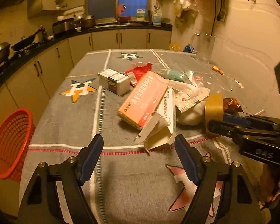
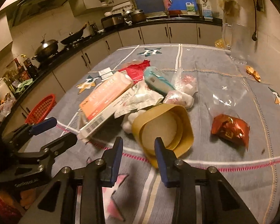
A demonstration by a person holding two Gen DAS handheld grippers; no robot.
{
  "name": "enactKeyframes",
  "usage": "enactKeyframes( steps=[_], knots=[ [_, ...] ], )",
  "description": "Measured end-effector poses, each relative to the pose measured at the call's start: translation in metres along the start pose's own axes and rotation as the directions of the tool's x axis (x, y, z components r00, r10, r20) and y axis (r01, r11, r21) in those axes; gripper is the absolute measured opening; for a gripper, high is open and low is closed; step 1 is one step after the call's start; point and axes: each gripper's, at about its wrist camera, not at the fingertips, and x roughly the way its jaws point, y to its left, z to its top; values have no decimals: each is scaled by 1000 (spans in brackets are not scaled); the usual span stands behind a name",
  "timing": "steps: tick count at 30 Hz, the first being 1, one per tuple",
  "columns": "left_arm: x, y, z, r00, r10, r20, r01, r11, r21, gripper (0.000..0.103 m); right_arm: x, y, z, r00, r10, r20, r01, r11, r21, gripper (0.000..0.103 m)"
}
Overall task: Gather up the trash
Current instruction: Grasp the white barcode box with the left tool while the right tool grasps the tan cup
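A pile of trash lies mid-table: a pink carton [image 1: 143, 98] [image 2: 106, 95], an open white carton [image 1: 159, 128], a small white box [image 1: 113, 81], a red wrapper [image 1: 140, 71], a teal pack [image 2: 158, 80], white packets and cotton [image 2: 145, 97]. A yellow tub [image 2: 164, 130] [image 1: 213, 110] lies on its side. My right gripper [image 2: 138, 147] is open, its right finger inside the tub's mouth. My left gripper [image 1: 140, 145] is open and empty, just before the white carton. A crumpled orange-red wrapper [image 2: 230, 128] lies to the right.
A red mesh basket [image 1: 11, 141] [image 2: 41, 110] stands off the table's left edge. A clear plastic bag [image 2: 227, 95], gold wrappers [image 2: 253, 72] and a clear jug [image 2: 237, 43] are at the right, by the wall. Kitchen counters with pots run along the left and back.
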Motion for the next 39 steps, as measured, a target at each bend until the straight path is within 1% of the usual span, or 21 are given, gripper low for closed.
enactKeyframes(
  steps=[1,3,4,5,8,11,15,16,19,20,21,22,23,26,28,29,33,39],
  knots=[
    [2,0,1,1000,-7,-4,7,1000,5,78,5,-1,1,1000,-7,-8,7,1000,-2,37],
    [8,-2,2,1000,-6,-21,7,1000,29,78,11,-4,3,1000,-7,-20,7,1000,-1,27],
    [11,-4,3,1000,-3,-29,5,999,44,78,14,-5,3,1000,2,-25,-2,1000,2,17],
    [14,-5,3,1000,-4,-30,6,999,53,78,11,-8,1,1000,10,-20,-10,1000,7,14],
    [24,-5,6,999,1,-39,1,998,66,78,7,-10,0,1000,10,1,-10,1000,10,11],
    [33,-6,9,998,-12,-58,16,997,70,78,2,-12,-3,1000,24,11,-25,999,27,8],
    [38,-10,13,998,-18,-68,23,997,74,78,-2,-18,-6,999,34,12,-35,998,47,8],
    [39,-11,14,998,-12,-67,17,997,75,78,-3,-19,-6,999,37,15,-38,998,54,8],
    [45,-16,17,996,46,-70,-40,996,81,78,-5,-19,-7,999,43,20,-44,997,62,8],
    [46,-15,18,996,49,-71,-44,996,74,71,-5,-19,-7,999,43,21,-44,997,64,8],
    [49,-14,19,995,47,-83,-42,997,65,57,-6,-19,-8,999,43,23,-45,997,64,8],
    [50,-12,19,994,53,-95,-48,998,51,50,-7,-19,-8,999,44,25,-45,997,64,8],
    [53,-9,19,993,61,-104,-58,998,35,40,-8,-19,-9,999,43,28,-44,997,65,8],
    [52,-1,17,992,59,-112,-60,998,-6,37,-10,-20,-11,998,47,33,-49,997,66,8],
    [49,3,15,993,51,-108,-54,998,-25,33,-12,-20,-12,998,48,35,-50,996,68,8],
    [46,3,14,993,44,-107,-47,999,-26,29,-12,-19,-12,998,50,36,-52,996,69,8],
    [32,1,8,996,12,-85,-14,1000,-25,29,-15,-16,-12,997,58,41,-61,996,69,8],
    [6,-3,3,999,-28,-27,27,999,-20,29,-22,-9,-13,996,76,51,-79,995,58,8]
  ],
)
